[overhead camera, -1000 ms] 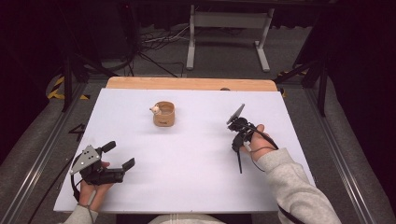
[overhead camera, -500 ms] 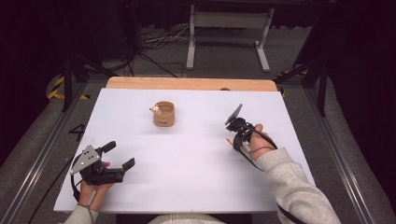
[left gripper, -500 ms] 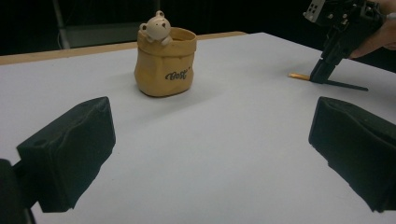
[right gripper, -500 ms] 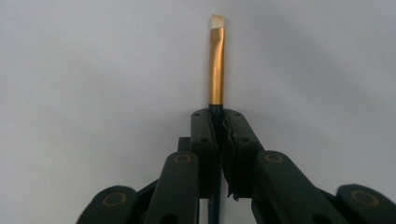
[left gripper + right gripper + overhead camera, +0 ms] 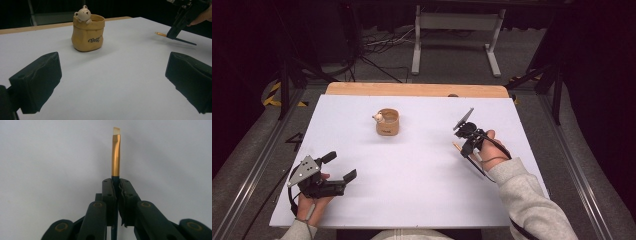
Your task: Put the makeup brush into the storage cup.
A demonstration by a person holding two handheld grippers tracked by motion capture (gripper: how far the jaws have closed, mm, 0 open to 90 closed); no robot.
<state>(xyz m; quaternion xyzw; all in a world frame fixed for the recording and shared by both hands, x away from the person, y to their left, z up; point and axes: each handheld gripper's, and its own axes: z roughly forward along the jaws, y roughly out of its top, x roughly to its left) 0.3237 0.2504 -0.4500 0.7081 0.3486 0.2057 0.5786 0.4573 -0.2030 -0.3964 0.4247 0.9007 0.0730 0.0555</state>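
Observation:
A thin brush (image 5: 115, 152) with a gold ferrule and a pale flat tip sticks out past my right gripper (image 5: 117, 181), which is shut on its dark handle. In the high view this gripper (image 5: 462, 146) is low over the white table (image 5: 422, 200) at the right, and the brush handle (image 5: 477, 167) trails back beside the wrist. A tan pouch-shaped cup (image 5: 387, 122) with a small bear figure (image 5: 82, 13) on its rim stands at the middle back. My left gripper (image 5: 339, 166) rests at the front left, open and empty, facing the cup (image 5: 88, 33) and the right gripper (image 5: 172, 35).
A bare wooden strip (image 5: 417, 90) runs along the table's far edge. Beyond it are a metal stand (image 5: 454, 30) and cables on the dark floor. Metal rails (image 5: 257, 165) border both sides of the table.
The right hand has shifted a little toward the left and down. The brush's dark handle now slants along the wrist. The left gripper has stayed in place.

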